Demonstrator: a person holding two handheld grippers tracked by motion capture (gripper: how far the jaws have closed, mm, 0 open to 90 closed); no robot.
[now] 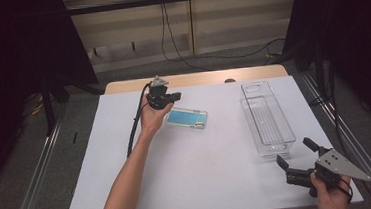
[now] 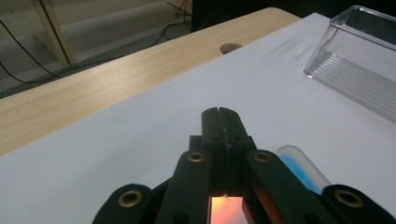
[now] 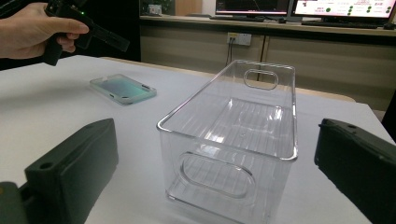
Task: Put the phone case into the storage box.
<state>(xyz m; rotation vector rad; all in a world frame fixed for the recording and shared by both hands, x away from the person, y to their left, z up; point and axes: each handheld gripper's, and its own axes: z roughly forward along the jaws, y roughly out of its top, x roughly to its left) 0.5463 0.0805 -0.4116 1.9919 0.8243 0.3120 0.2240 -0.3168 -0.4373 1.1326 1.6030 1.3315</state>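
White table [image 1: 198,158], left hand [image 1: 152,116] raised, jaws together

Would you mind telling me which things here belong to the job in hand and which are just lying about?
In the job:
- phone case, flat on the white sheet beside the left hand-held gripper, whose jaws are shut and empty
- clear plastic bin, empty, in front of the open right hand-held gripper

Lying about:
- cables on the floor
- monitors
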